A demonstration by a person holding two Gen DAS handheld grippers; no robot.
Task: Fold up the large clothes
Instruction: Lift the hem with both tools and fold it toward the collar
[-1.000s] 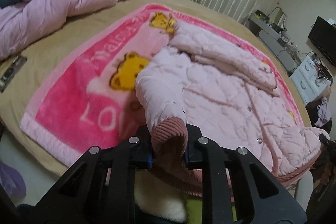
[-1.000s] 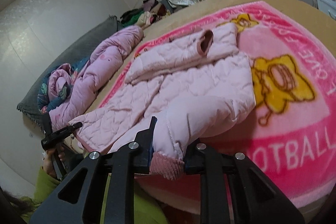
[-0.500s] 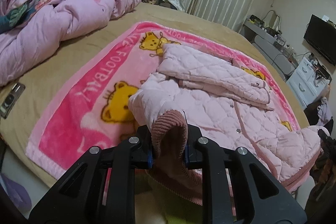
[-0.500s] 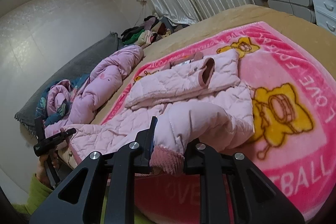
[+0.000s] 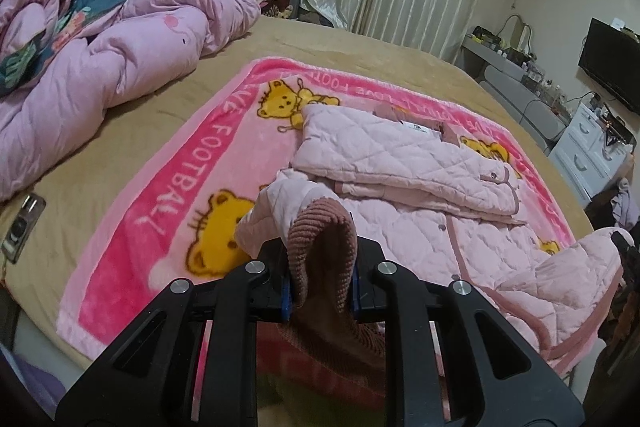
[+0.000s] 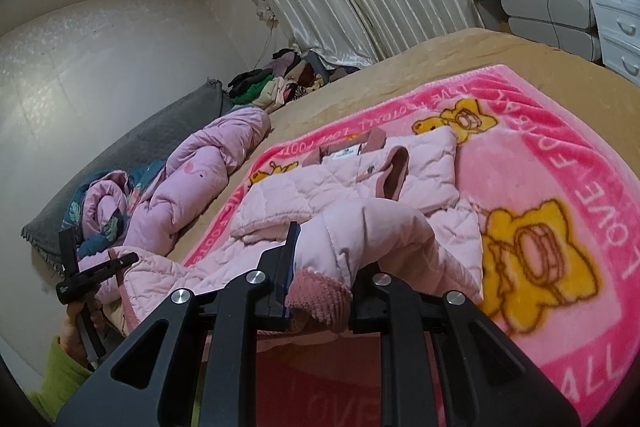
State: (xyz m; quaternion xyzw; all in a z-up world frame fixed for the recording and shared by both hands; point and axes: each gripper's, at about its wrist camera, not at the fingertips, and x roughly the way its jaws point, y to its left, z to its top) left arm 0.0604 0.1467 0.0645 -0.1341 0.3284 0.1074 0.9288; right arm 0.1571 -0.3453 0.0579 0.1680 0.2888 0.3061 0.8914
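A big bed [image 5: 360, 59] fills the room, w/ a bright pink bear blanket [image 5: 192, 155] spread on top. On the blanket lies a pale pink quilted jacket [image 5: 460, 227], collar end far, one sleeve already folded across its chest. Both grippers have lifted and drawn the jacket's near end up since a sec ago, so more blanket shows beneath. Left gripper [image 5: 322, 287] is clamped on a ribbed hem corner [image 5: 324, 247]; right gripper [image 6: 320, 291] is clamped on the other ribbed corner [image 6: 316, 295], though it may be a sleeve cuff, hard to tell. That suggests the bottom-to-collar fold is starting; next, carry both corners fwd evenly. A rumpled lilac duvet [image 5: 100, 67] sits well apart at the pillow side.
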